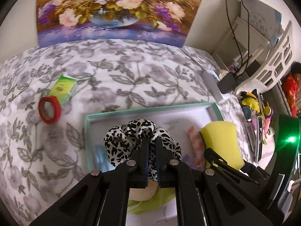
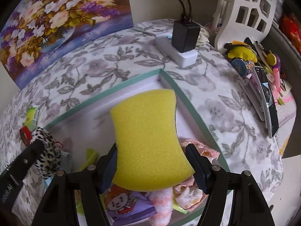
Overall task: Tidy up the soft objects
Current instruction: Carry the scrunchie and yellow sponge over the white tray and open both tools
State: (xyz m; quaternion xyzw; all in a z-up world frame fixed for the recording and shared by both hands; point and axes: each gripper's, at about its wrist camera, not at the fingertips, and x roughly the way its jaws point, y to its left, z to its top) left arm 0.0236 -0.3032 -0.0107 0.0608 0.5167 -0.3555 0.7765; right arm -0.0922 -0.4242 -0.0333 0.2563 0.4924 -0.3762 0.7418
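Note:
My left gripper (image 1: 152,141) is shut on a black-and-white leopard-print scrunchie (image 1: 124,141), held above the near left part of a shallow teal-rimmed tray (image 1: 150,109). That scrunchie (image 2: 47,150) and the left gripper also show at the left edge of the right wrist view. My right gripper (image 2: 151,150) is shut on a yellow sponge (image 2: 148,139), its pads pressing the two long sides, over the tray (image 2: 188,101). In the left wrist view the sponge (image 1: 220,139) hangs to the right. Several soft items lie in the tray below: a pink striped piece (image 2: 161,203), a purple cartoon cloth (image 2: 124,205), pink fabric (image 2: 190,194).
On the floral bedcover lie a red tape roll (image 1: 49,110) and a green box (image 1: 63,89), left of the tray. A white power block with a black adapter (image 2: 185,37) sits behind the tray. Cluttered small items and a phone (image 2: 267,103) fill the right edge by a white basket (image 2: 250,13).

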